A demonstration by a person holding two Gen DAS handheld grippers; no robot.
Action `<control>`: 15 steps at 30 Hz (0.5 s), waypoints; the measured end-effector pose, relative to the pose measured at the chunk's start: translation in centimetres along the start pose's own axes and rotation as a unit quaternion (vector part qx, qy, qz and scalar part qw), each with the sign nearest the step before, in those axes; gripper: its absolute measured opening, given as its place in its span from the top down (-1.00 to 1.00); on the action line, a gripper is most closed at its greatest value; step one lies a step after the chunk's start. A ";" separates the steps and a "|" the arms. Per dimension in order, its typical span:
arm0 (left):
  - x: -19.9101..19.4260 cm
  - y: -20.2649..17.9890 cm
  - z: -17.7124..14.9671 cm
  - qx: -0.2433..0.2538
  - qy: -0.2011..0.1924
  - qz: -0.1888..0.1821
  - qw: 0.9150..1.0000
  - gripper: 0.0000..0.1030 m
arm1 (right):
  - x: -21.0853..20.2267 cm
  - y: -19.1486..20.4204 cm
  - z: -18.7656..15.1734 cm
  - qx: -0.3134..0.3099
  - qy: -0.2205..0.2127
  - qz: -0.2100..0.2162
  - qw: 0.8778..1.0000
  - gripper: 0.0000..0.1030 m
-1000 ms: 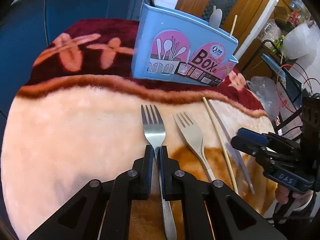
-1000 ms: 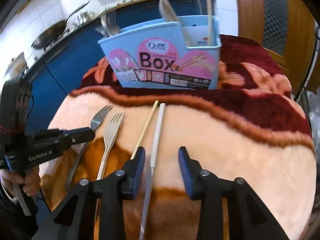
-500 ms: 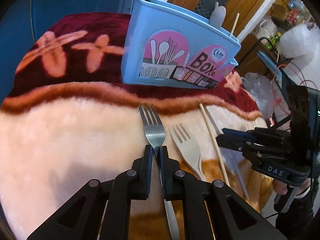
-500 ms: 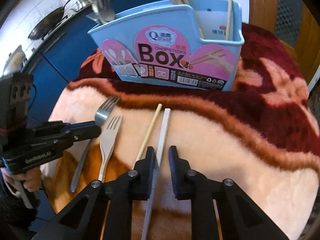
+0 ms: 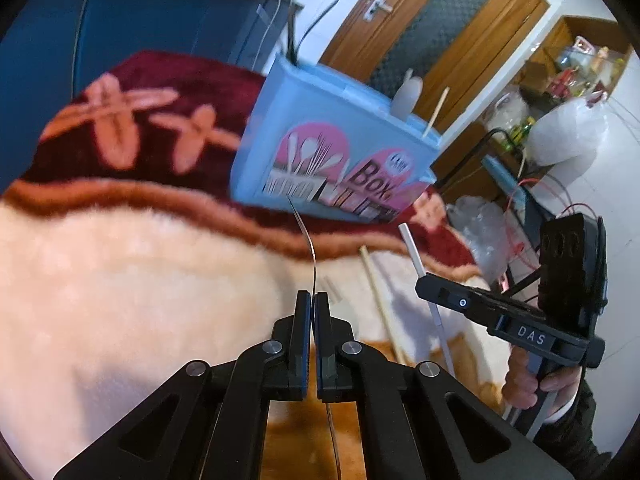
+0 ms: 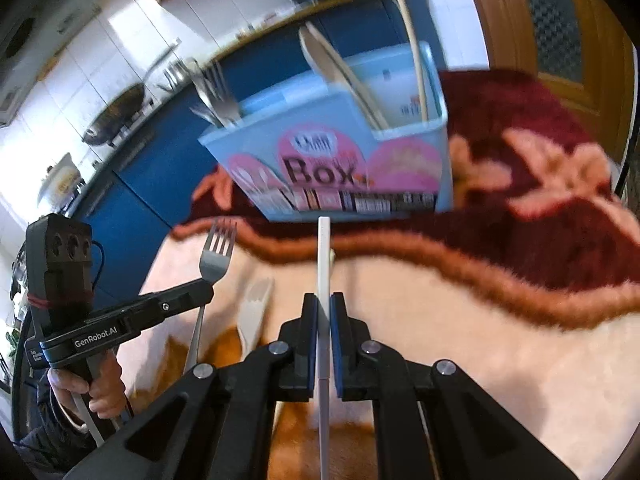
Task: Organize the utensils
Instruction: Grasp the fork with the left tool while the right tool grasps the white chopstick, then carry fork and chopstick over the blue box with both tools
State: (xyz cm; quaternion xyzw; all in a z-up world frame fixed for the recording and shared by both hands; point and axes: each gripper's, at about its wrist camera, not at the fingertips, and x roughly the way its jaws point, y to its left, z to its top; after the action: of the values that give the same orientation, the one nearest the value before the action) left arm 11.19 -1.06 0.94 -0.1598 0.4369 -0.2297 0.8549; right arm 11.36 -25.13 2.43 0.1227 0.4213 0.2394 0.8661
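Now gripping a fork (image 6: 216, 256) in the left gripper (image 5: 312, 300), jaws just tightened and pinched shut on the thin handle, tines turned edge-on and lifted off the blanket (image 5: 120, 280). Likewise clenched in the right gripper (image 6: 324, 304), just closed further: a white chopstick (image 6: 323, 260), held partway along, tip aimed at 12 o'clock toward the box (image 6: 320, 148). Left behind on the blanket: a pale fork (image 6: 254, 312) at 9 o'clock of the right jaws, and a wooden chopstick (image 5: 376, 292) at 3 o'clock of the left jaws. Seen in the right view, forks standing in the box at 11 o'clock, a spoon and a stick at 1 o'clock; so probably fork to the far left slot, chopstick to the right one. Risks from here: slick metal in a narrow pinch, likely to pivot or slide out on a quick swing; a long chopstick levering in the pads and missing the slot; both grippers near each other, apt to clash if brought to the box together; a light box on soft pile, easily tipped by a knock on its rim.
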 end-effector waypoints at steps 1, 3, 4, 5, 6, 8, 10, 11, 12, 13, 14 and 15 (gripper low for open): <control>-0.4 -0.4 0.1 0.006 -0.015 0.000 1.000 0.97 | -0.4 0.3 0.0 -0.005 -0.015 -0.002 1.000 0.84; -1.4 -1.1 0.5 0.020 -0.043 0.004 0.999 0.97 | -1.4 0.7 0.1 -0.013 -0.047 -0.004 0.999 0.84; -1.9 -1.5 0.8 0.029 -0.060 0.006 0.998 0.97 | -1.7 0.7 0.2 -0.014 -0.060 -0.003 0.998 0.84; -2.5 -1.9 1.1 0.038 -0.075 0.009 0.996 0.97 | -2.0 0.8 0.2 -0.014 -0.070 -0.003 0.997 0.84; -2.9 -2.3 1.3 0.046 -0.090 0.012 0.995 0.97 | -2.4 0.8 0.3 -0.014 -0.083 -0.003 0.996 0.84; -3.6 -3.1 2.0 0.058 -0.117 0.019 0.991 0.97 | -2.8 0.9 0.5 -0.016 -0.103 -0.005 0.995 0.84; -4.3 -3.7 3.0 0.066 -0.142 0.022 0.987 0.97 | -3.2 1.0 0.6 -0.017 -0.122 -0.006 0.992 0.84; -4.6 -4.0 3.6 0.069 -0.154 0.024 0.985 0.97 | -3.4 1.0 0.7 -0.016 -0.127 -0.005 0.992 0.84; -4.7 -4.3 4.1 0.071 -0.163 0.025 0.984 0.97 | -3.5 1.0 0.7 -0.014 -0.133 -0.004 0.991 0.84; -4.8 -4.6 4.7 0.075 -0.175 0.028 0.981 0.97 | -3.6 1.0 0.8 -0.012 -0.136 -0.003 0.991 0.84; -5.0 -4.9 5.3 0.079 -0.188 0.032 0.978 0.97 | -3.7 0.8 0.8 -0.011 -0.138 -0.001 0.990 0.84; -5.1 -5.2 5.8 0.084 -0.197 0.034 0.976 0.97 | -3.7 0.7 0.9 -0.009 -0.141 0.001 0.990 0.84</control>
State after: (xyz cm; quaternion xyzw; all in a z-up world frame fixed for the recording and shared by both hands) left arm 12.02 -2.34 10.10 -0.1146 0.2449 -0.2000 0.9418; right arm 9.89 -26.46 5.70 0.1480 0.2929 0.2242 0.9176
